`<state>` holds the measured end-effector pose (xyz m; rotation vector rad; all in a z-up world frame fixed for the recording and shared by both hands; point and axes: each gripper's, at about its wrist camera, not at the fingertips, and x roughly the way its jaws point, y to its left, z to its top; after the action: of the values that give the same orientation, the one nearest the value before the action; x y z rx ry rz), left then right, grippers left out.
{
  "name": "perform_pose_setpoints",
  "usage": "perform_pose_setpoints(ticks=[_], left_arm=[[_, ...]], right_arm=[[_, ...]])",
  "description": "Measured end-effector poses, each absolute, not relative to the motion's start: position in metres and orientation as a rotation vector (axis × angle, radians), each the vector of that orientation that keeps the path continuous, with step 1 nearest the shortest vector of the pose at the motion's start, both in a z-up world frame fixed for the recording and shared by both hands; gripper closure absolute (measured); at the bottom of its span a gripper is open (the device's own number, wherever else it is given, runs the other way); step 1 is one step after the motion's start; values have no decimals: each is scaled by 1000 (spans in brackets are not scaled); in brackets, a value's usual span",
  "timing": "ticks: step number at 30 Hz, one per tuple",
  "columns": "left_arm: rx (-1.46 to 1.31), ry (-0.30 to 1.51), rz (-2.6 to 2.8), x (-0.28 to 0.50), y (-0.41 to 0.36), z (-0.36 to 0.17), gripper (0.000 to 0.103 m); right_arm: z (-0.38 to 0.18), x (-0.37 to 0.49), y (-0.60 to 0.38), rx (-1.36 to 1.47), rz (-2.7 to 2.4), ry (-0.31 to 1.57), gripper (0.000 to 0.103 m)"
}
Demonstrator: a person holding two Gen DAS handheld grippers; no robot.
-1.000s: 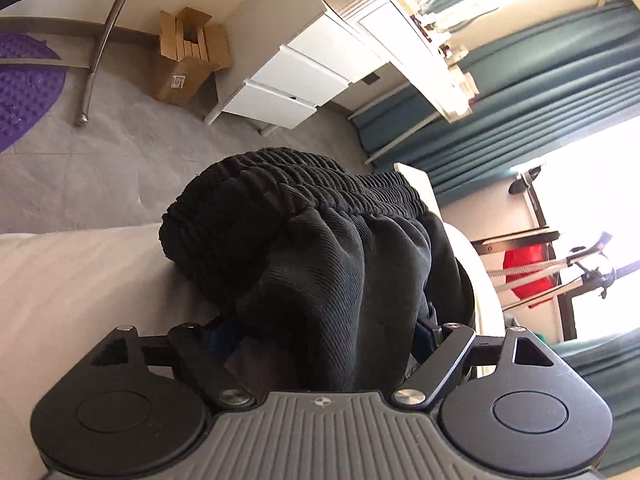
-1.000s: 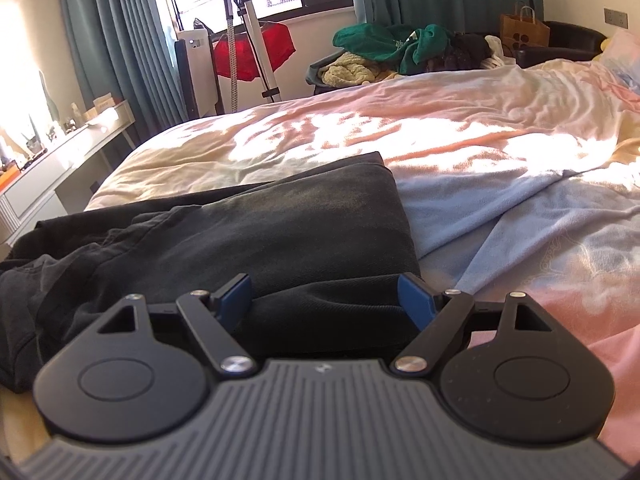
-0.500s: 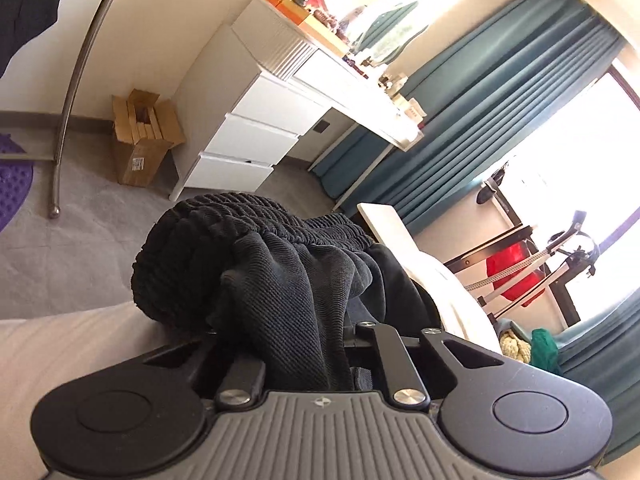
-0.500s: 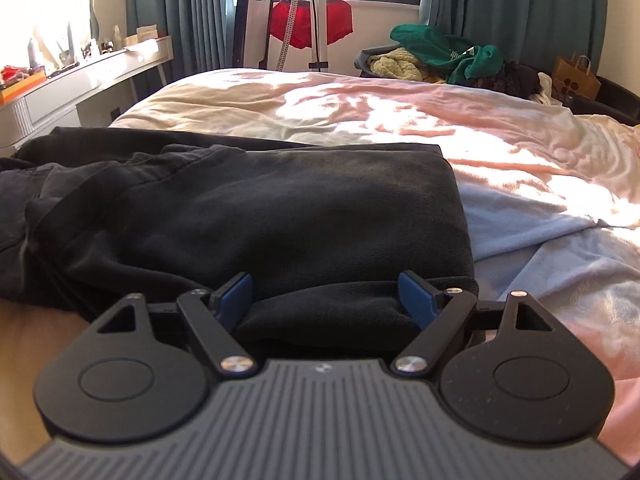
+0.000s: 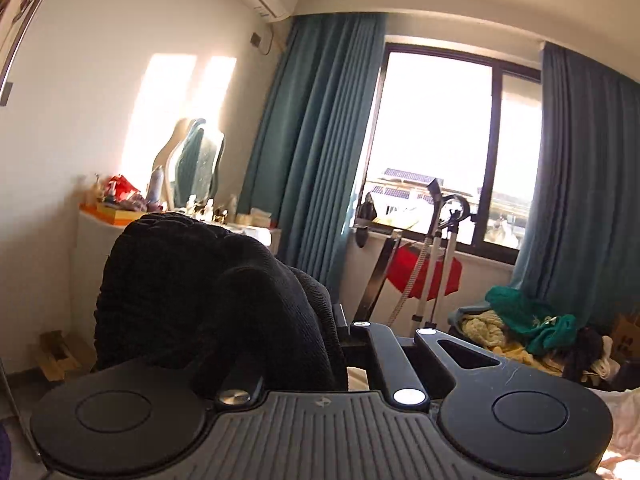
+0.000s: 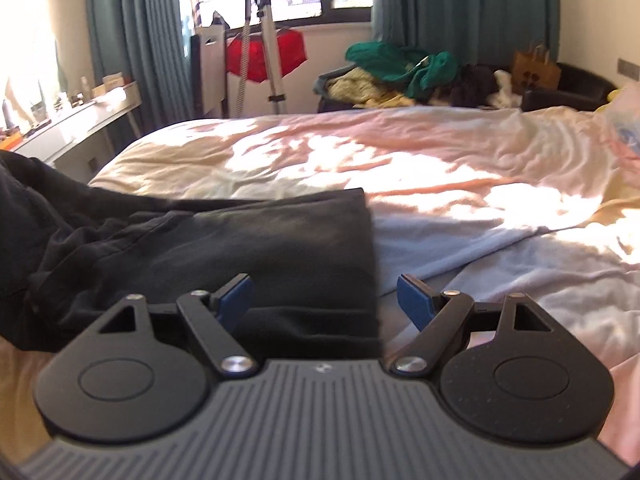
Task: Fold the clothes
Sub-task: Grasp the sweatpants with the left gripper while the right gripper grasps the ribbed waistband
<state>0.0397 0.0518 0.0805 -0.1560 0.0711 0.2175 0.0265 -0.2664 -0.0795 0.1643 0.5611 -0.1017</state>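
a home bedroom: rumpled bed (image 6: pixel 400 160), teal curtains (image 5: pixel 312 140), cluttered dresser (image 5: pixel 120 216).

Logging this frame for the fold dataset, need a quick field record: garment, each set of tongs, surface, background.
garment: black trousers, mostly flat on the bed, one end lifted
left tongs: shut on the bunched ribbed waistband, raised toward the window
right tongs: open, blue pads either side of the trousers' folded edge, not gripping
surface: bed with pale wrinkled cover, sunlit
background: teal curtains, clothes pile on a chair, dresser at left
fold status: not finished; waistband end in the air
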Motion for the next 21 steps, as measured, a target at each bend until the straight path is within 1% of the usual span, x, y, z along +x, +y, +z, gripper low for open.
perform_pose_setpoints(ticks=[2, 6, 11, 14, 17, 21], left_arm=[[-109, 30, 182, 41, 0, 84, 96], [-17, -5, 100, 41, -94, 64, 96], [87, 43, 32, 40, -183, -2, 96], [148, 142, 13, 57, -209, -58, 96], [184, 261, -5, 72, -228, -100, 95], [260, 268, -36, 75, -237, -123, 93]], right_arm=[[-74, 22, -285, 209, -134, 548, 22], [-80, 20, -329, 389, -177, 555, 22], [-83, 17, -368, 540, -218, 525, 22], [-84, 13, -384, 599, -236, 493, 22], [-87, 11, -398, 656, -242, 478, 21], [-98, 14, -406, 739, -203, 498, 20]])
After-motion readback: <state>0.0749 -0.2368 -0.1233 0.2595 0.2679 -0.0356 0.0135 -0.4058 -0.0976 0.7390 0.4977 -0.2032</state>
